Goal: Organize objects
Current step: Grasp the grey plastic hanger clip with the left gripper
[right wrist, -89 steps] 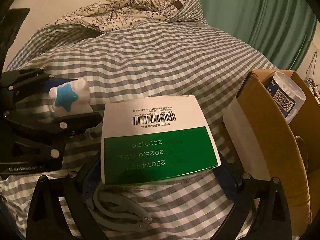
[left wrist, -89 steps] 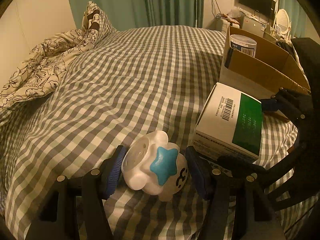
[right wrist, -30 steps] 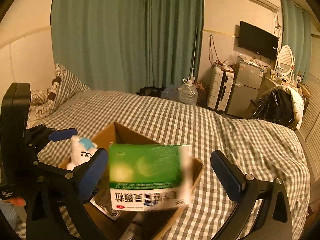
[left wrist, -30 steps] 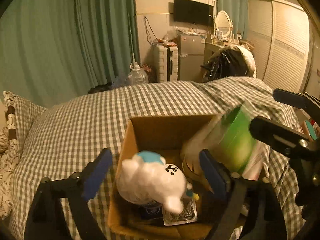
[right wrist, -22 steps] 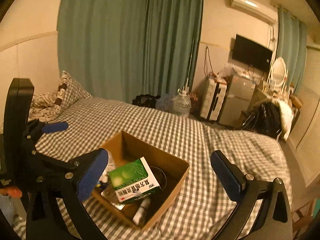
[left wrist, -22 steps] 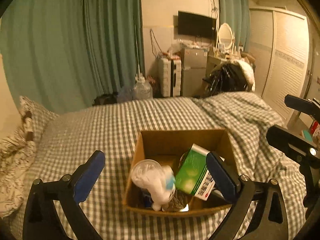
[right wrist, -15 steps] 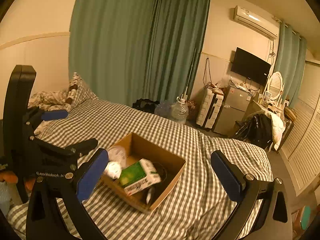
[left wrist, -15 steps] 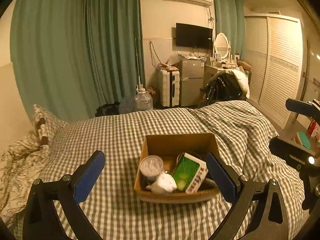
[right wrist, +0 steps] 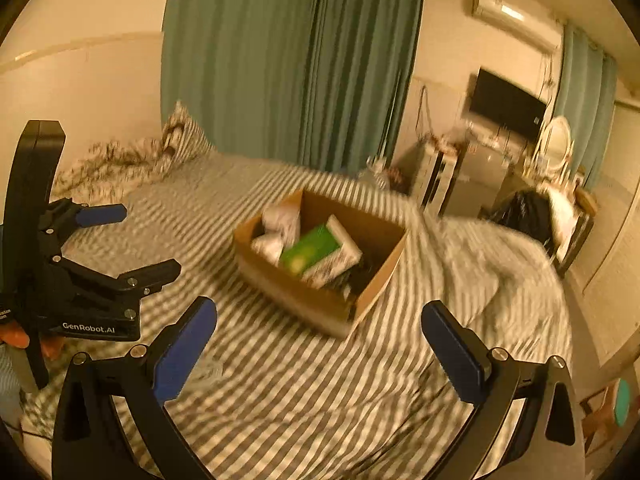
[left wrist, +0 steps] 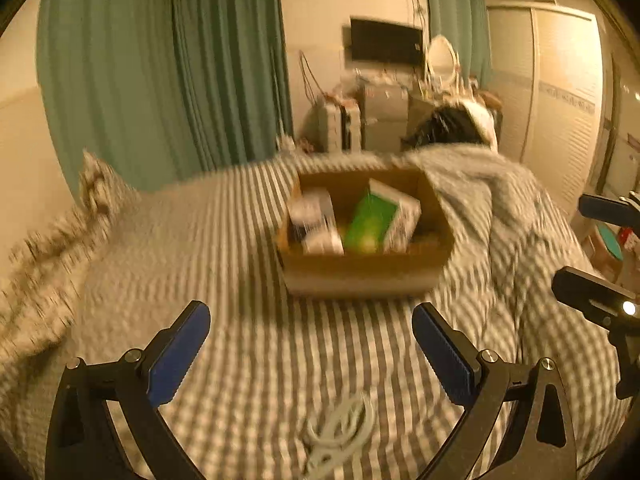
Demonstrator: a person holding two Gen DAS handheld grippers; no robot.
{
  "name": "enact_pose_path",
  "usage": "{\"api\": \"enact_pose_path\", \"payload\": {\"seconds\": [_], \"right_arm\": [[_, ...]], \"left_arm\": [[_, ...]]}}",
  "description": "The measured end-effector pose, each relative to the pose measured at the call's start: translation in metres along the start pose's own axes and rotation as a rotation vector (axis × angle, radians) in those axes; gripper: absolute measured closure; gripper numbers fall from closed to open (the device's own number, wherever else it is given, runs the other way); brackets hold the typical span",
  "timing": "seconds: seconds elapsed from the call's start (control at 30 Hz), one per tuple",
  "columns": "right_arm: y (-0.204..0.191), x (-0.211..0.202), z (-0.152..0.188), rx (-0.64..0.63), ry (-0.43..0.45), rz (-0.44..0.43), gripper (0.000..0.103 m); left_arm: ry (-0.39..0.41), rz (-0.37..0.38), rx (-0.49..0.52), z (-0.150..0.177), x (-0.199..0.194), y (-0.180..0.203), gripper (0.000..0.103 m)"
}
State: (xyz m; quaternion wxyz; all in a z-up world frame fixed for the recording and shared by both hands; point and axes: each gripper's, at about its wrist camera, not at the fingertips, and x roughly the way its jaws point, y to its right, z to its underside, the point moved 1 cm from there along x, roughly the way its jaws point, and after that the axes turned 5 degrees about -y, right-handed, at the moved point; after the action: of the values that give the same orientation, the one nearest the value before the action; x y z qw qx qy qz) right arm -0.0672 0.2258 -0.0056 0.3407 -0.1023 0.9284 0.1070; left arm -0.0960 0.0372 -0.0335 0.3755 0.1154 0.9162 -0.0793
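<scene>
A cardboard box [left wrist: 366, 276] sits on the checked bed, and it also shows in the right wrist view [right wrist: 312, 300]. Inside it lie a green and white carton [left wrist: 376, 222] [right wrist: 316, 254] and white items, one a toy [left wrist: 320, 240] [right wrist: 276, 232]. A grey looped clip [left wrist: 340, 434] lies on the bed between my left fingers, close to the camera. My left gripper [left wrist: 310, 344] is open and empty, well short of the box. My right gripper [right wrist: 320, 344] is open and empty. The left gripper shows at the left of the right wrist view [right wrist: 120, 240]. Both views are motion-blurred.
A patterned quilt and pillow [right wrist: 132, 160] lie at the bed's head. Green curtains [left wrist: 160, 72] hang behind. Suitcases, a fridge and a TV [left wrist: 384, 44] stand past the bed. A rumpled blanket [left wrist: 500, 208] lies right of the box.
Both grippers let go of the toy and the carton into the box, then drew back and dropped lower over the bed. The grey clip has come into the left view.
</scene>
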Motion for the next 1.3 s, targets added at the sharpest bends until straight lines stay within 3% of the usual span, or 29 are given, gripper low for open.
{"api": "enact_pose_path", "payload": {"seconds": [0.3,0.5,0.6,0.67,0.73,0.8,0.97,1.07,1.1,1.3], "right_arm": [[-0.019,0.082,0.066,-0.008,-0.209,-0.049,0.0],[-0.024,0.113,0.086,-0.022,-0.278,-0.045,0.0],[-0.024,0.122,0.09,-0.021,-0.296,-0.049,0.0],[-0.023,0.126,0.092,-0.011,-0.298,-0.056,0.0],[-0.021,0.127,0.094,0.002,-0.299,-0.058,0.0],[-0.019,0.127,0.095,0.015,-0.298,-0.058,0.0],[-0.016,0.12,0.095,0.039,-0.281,-0.064,0.0],[-0.015,0.111,0.095,0.046,-0.268,-0.07,0.0],[-0.015,0.109,0.094,0.048,-0.265,-0.073,0.0],[-0.012,0.086,0.092,0.057,-0.241,-0.075,0.0]], "left_arm": [[-0.212,0.028,0.019,0.085,0.075,0.015,0.0],[-0.343,0.041,0.069,0.112,0.113,0.027,0.0],[-0.426,0.072,0.036,0.122,0.136,0.024,0.0],[-0.432,0.087,0.017,0.123,0.14,0.023,0.002],[-0.425,0.106,0.029,0.124,0.136,0.027,0.014],[-0.414,0.132,0.043,0.126,0.128,0.032,0.035],[-0.391,0.1,0.089,0.13,0.106,0.044,0.06],[-0.39,0.111,0.054,0.126,0.097,0.038,0.079],[-0.39,0.118,0.04,0.125,0.092,0.037,0.084],[-0.389,0.118,-0.003,0.119,0.075,0.034,0.087]]}}
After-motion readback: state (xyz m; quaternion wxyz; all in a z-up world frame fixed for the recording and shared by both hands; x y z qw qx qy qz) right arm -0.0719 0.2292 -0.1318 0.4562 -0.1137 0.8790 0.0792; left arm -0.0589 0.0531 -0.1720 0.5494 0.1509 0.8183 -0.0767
